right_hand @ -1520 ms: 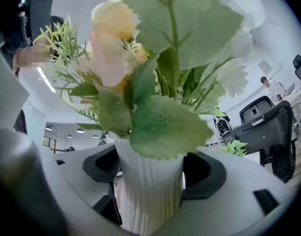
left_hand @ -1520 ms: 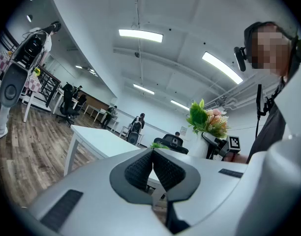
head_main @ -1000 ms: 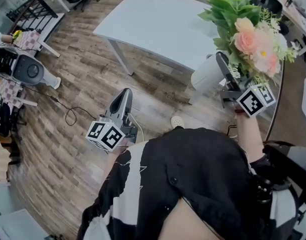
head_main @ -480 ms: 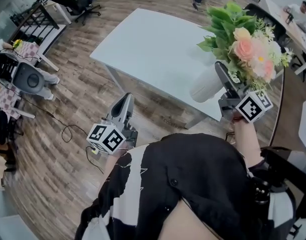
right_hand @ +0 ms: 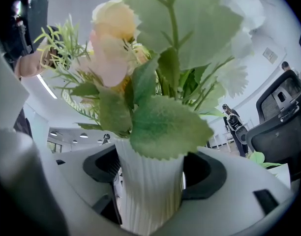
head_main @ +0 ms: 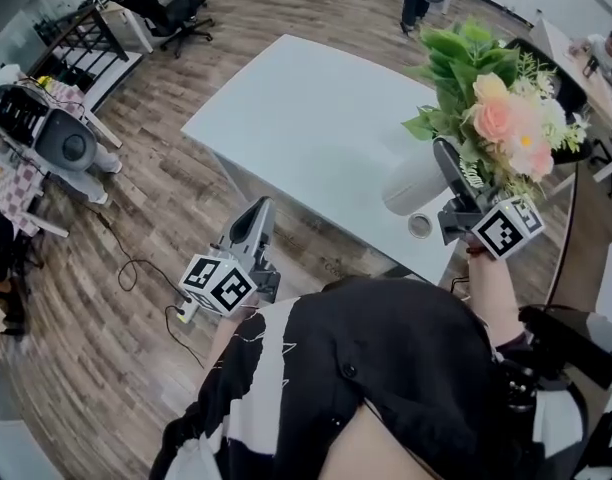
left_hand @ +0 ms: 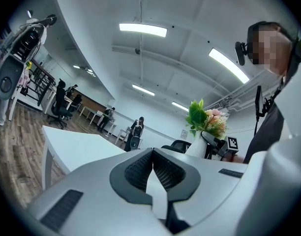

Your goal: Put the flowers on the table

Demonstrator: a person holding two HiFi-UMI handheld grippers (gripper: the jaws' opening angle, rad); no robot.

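White vase (head_main: 414,176) of flowers (head_main: 491,108) clamped in right gripper (head_main: 448,163) over table (head_main: 316,118)

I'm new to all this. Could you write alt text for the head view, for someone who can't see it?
Seen from above, a person's right gripper holds a white vase of flowers over the near edge of a white table. The left gripper, shut and empty, hangs over the wood floor.
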